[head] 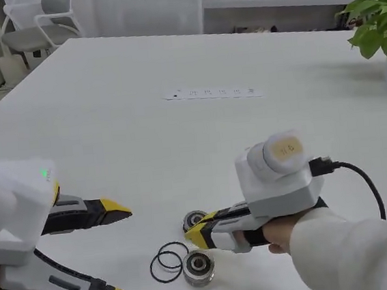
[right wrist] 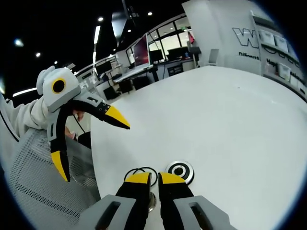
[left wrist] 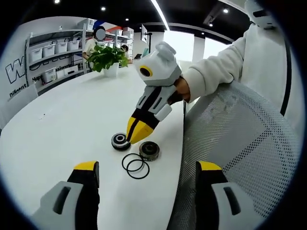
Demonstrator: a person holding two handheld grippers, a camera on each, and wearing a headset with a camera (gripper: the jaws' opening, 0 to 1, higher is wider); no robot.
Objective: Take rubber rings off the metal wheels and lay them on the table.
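Observation:
Two small metal wheels lie near the table's front edge. The far wheel wears a black rubber ring. The near wheel looks bare metal. Two loose black rubber rings lie overlapping on the table beside the near wheel. My right gripper is shut, holding nothing, its yellow tips low between the two wheels and right beside the far one. My left gripper hangs wide open to the left of the rings.
A white power strip lies flat mid-table. A potted plant stands at the far right. A black cable trails from the right gripper. A mesh chair sits at the table's near edge.

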